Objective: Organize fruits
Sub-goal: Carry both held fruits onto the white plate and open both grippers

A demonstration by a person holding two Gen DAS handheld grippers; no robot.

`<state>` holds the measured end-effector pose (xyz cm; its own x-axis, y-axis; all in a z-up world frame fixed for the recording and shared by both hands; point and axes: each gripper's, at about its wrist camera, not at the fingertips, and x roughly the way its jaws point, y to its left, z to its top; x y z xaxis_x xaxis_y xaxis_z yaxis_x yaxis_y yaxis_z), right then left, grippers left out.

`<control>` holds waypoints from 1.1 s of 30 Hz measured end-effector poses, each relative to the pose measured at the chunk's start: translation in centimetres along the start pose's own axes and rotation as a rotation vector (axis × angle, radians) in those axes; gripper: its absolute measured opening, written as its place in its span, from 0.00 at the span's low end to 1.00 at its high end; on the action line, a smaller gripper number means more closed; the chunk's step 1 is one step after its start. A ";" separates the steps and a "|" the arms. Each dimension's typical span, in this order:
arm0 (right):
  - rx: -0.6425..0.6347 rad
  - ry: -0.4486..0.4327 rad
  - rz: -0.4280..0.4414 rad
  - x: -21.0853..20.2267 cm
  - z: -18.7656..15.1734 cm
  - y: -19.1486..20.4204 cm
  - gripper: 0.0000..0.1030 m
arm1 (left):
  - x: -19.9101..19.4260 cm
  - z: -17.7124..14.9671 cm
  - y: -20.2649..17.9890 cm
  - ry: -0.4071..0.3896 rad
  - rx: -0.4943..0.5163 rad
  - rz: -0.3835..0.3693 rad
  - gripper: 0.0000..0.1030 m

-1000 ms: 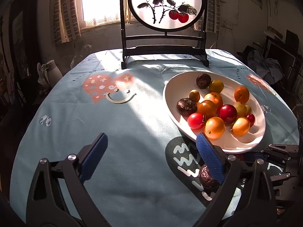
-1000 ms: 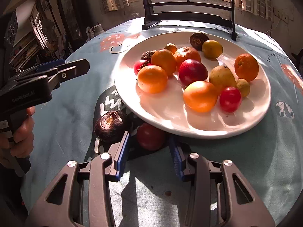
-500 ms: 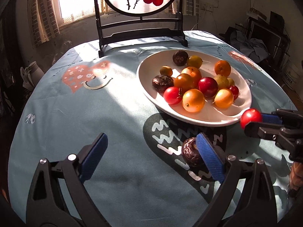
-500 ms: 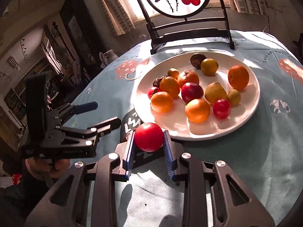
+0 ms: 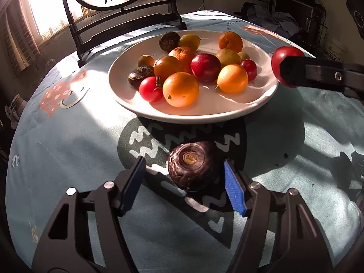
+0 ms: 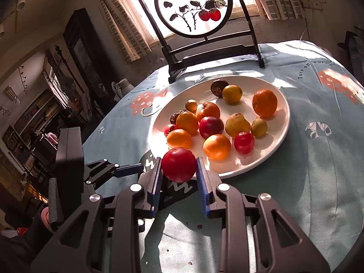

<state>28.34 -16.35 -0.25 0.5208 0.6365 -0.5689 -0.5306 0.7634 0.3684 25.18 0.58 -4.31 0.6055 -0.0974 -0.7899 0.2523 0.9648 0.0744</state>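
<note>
A white plate (image 5: 227, 109) (image 6: 279, 136) on the blue tablecloth holds several fruits: oranges, red ones, yellow ones and dark wrinkled ones. A dark purple wrinkled fruit (image 5: 193, 165) lies on the cloth just in front of the plate. My left gripper (image 5: 184, 184) is open, and the dark fruit sits between its blue pads, nearer the right one. My right gripper (image 6: 179, 170) is shut on a red tomato (image 6: 179, 164) and holds it in the air at the plate's near edge. The tomato also shows in the left wrist view (image 5: 282, 61).
A black-framed round painted screen (image 6: 193, 9) stands at the table's far side behind the plate. The left gripper's body and the hand holding it (image 6: 68, 159) sit left of my right gripper. A white jug (image 6: 124, 86) stands beyond the table's left edge.
My left gripper has moved forward and right so its jaws now flank the dark fruit. My right gripper has lifted the tomato higher, toward the plate.
</note>
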 end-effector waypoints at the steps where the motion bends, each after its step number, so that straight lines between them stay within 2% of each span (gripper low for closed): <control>1: 0.001 -0.001 0.000 0.0 0.0 0.0 0.29 | 0.0 0.0 0.0 0.002 -0.004 -0.027 0.52; 2: 0.000 -0.002 0.000 -0.1 0.0 0.0 0.29 | -0.1 0.0 -0.1 0.006 -0.004 -0.054 0.43; 6: -0.003 -0.009 -0.004 -0.2 0.0 0.0 0.29 | -0.3 -0.2 -1.0 -0.008 0.027 -0.019 0.43; 13: -0.002 -0.010 0.013 0.0 0.2 -0.1 0.29 | -2.3 0.2 -0.6 -0.050 -0.013 -0.034 0.43; 16: -0.026 -0.047 -0.008 0.0 1.3 -0.3 0.29 | -4.1 1.8 -0.1 -0.119 -0.008 -0.007 0.43; 19: -0.028 -0.101 -0.041 0.2 3.3 -1.2 0.29 | -4.9 4.8 0.9 -0.169 -0.042 0.015 0.43; 22: -0.045 -0.134 -0.093 1.4 5.3 -2.2 0.29 | -4.2 8.1 2.3 -0.194 -0.089 0.022 0.43; 25: -0.022 -0.122 -0.115 3.2 6.7 -3.7 0.29 | -2.2 10.6 3.6 -0.193 -0.138 0.033 0.43; 28: -0.030 -0.100 -0.135 4.8 7.4 -4.7 0.29 | 0.2 12.2 4.8 -0.166 -0.180 0.040 0.43; 31: -0.032 -0.077 -0.134 6.0 7.7 -5.2 0.29 | 2.0 12.9 5.0 -0.137 -0.178 0.053 0.43; 32: -0.038 -0.070 -0.137 6.2 7.7 -5.3 0.30 | 2.4 13.0 5.0 -0.128 -0.173 0.060 0.44; 33: -0.045 -0.066 -0.145 6.3 7.7 -5.3 0.40 | 2.4 13.0 5.0 -0.129 -0.169 0.081 0.49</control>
<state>39.57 -15.49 -0.11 0.6362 0.5266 -0.5638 -0.4749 0.8433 0.2517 37.73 1.98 2.08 0.7131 -0.0383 -0.7000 0.0759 0.9969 0.0228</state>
